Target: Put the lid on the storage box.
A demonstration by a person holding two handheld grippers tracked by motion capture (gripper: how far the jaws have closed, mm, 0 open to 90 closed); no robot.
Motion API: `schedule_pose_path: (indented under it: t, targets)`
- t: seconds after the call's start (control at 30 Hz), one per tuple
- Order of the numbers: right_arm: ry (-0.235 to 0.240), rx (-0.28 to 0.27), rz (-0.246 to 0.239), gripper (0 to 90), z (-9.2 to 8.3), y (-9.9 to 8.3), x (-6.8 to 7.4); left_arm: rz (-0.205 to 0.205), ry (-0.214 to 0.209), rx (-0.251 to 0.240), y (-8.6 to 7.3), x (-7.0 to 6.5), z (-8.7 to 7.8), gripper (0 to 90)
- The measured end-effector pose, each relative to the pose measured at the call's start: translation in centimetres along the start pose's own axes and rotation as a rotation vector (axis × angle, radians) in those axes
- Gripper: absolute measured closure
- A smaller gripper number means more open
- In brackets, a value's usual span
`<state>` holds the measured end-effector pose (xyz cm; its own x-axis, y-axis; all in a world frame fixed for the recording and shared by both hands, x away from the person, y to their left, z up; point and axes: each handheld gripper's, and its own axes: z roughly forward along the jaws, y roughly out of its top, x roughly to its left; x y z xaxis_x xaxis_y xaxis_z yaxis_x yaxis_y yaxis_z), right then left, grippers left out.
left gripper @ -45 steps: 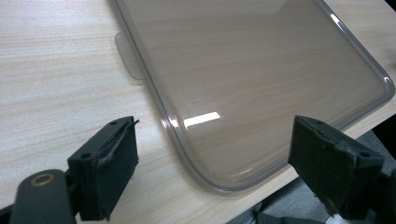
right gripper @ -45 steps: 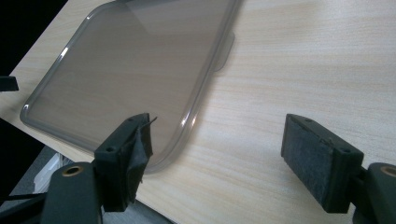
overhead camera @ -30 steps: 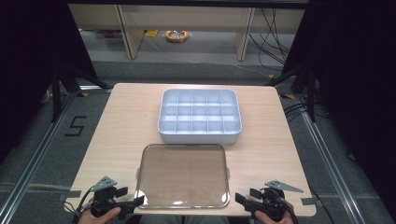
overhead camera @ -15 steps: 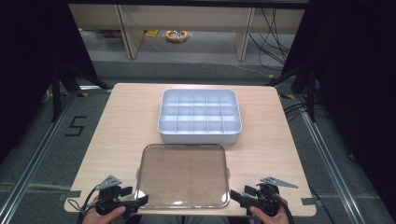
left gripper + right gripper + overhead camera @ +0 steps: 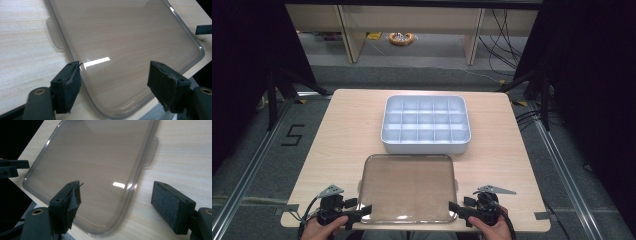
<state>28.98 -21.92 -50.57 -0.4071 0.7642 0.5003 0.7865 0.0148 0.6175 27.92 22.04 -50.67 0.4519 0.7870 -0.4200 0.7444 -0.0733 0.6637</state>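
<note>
The left gripper sits at the near left corner of the clear plastic lid, its jaws apart and straddling that corner's rim; they have just been closing, yet in the left gripper view neither pad presses the lid. The right gripper is at the near right corner, jaws likewise apart, with the rim between them and no pad touching the lid in the right gripper view. The lid lies flat on the wooden table at its near edge, a small tab jutting from each short side. Just beyond it, near but apart, stands the white compartment box, a tray split into a grid of small cells; every cell looks empty.
</note>
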Motion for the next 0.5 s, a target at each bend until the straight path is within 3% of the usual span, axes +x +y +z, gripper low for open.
schedule_pose_path:
  t: [0.07,0.17,0.23,0.3,0.33,0.37,0.4,0.5]
  targets:
    - [-0.021,0.004,-0.005,25.0,0.5,0.1,0.1,-0.013,0.011,-0.007,0.1,0.1,0.2,31.0]
    - [-0.005,0.009,-0.007,24.9,0.8,0.3,0.2,-0.023,0.025,0.010,0.3,0.6,0.4,35.2]
    - [-0.031,0.010,-0.007,24.9,1.1,0.5,0.1,-0.023,0.030,0.006,0.4,0.7,0.5,37.6]
    - [-0.020,0.014,0.009,24.9,1.2,0.6,0.2,-0.037,0.032,0.013,0.5,1.0,0.6,38.5]
    - [-0.022,0.022,0.044,24.9,1.3,0.6,0.4,-0.047,0.030,0.022,0.5,1.2,0.7,39.0]
    - [-0.023,0.014,-0.007,24.9,1.5,0.7,0.0,-0.047,0.030,0.022,0.5,1.2,0.7,39.4]
    - [-0.021,0.030,0.040,25.0,1.5,0.7,0.4,-0.052,0.031,0.025,0.5,1.2,0.9,39.5]
    - [-0.014,0.017,0.016,26.6,2.0,0.9,-0.1,-0.032,0.039,0.031,0.4,1.2,0.8,39.6]
